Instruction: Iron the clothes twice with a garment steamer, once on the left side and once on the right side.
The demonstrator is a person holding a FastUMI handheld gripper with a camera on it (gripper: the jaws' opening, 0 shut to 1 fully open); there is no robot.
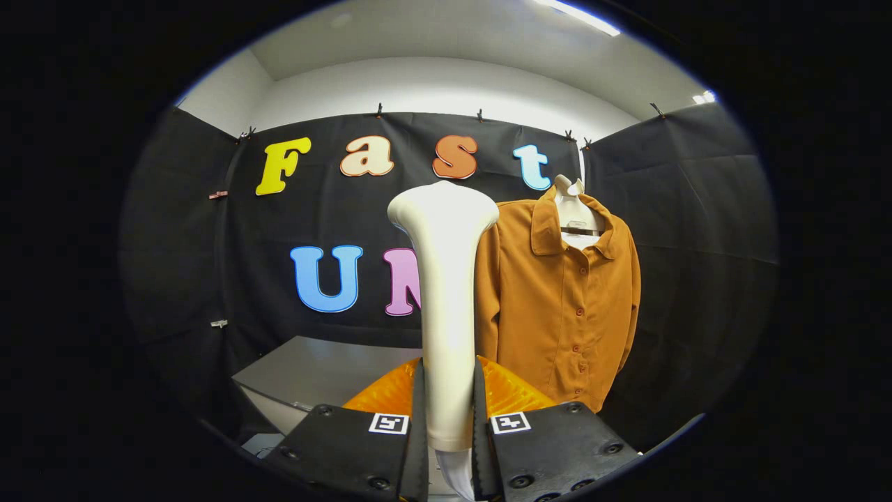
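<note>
My gripper (448, 404) is shut on the handle of a white garment steamer (444, 279), which stands upright between the fingers with its wide head at the top. An orange-brown buttoned shirt (557, 300) hangs on a white hanger (573, 209) against the black wall, beyond the fingers and to the right of the steamer. The steamer's head is level with the shirt's left shoulder and overlaps its left sleeve in the view; how far apart they are I cannot tell.
A grey table (313, 373) lies low on the left, beyond the fingers. Black cloth walls close the booth behind and on both sides.
</note>
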